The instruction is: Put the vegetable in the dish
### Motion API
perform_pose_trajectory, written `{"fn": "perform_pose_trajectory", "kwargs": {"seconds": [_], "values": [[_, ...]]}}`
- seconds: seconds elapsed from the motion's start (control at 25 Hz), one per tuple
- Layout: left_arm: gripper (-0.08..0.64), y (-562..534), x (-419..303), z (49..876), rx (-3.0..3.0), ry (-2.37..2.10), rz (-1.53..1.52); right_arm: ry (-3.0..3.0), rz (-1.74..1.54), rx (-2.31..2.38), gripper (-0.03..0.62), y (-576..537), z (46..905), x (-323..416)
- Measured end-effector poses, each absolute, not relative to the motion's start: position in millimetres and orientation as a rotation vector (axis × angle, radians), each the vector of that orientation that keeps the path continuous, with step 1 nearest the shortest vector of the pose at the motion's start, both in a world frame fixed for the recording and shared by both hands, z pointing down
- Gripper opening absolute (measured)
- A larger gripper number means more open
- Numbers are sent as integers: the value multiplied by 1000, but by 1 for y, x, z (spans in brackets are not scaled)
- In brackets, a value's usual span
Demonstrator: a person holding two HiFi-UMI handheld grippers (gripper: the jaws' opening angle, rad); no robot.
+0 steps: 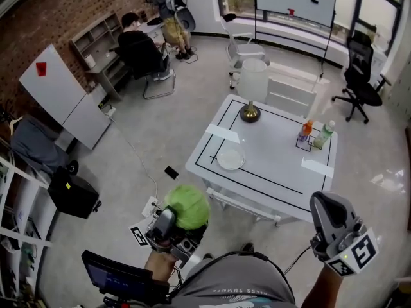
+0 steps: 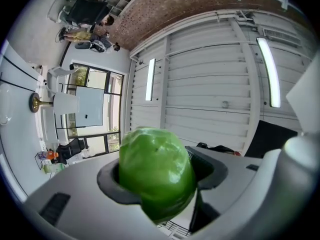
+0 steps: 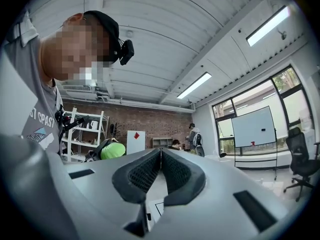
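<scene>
A round green vegetable sits between the jaws of my left gripper, held well short of the table at the lower left of the head view. In the left gripper view the green vegetable fills the gap, both pads pressed on it. The white dish lies on the white table near its left front corner. My right gripper hangs at the lower right, off the table, jaws together with nothing between them. From the right gripper view the vegetable shows far off to the left.
A table lamp stands at the table's back left. Bottles in a small rack stand at the back right. White chairs are behind the table; a person sits at a desk far left. Shelving and a black bag line the left.
</scene>
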State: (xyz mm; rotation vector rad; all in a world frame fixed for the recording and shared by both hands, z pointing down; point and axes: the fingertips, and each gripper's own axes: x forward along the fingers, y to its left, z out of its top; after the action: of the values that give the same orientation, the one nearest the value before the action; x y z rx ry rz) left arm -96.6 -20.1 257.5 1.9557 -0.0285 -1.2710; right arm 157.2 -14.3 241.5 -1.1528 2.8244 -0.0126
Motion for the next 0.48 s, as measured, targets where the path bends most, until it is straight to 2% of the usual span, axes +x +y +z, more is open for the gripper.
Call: {"fn": "perform_pose_trajectory", "kwargs": {"seconds": [0.48], "values": [[276,-61,-59,265,1981,-155,-1255,2895,27,-1111,8,-70,263,189]]}}
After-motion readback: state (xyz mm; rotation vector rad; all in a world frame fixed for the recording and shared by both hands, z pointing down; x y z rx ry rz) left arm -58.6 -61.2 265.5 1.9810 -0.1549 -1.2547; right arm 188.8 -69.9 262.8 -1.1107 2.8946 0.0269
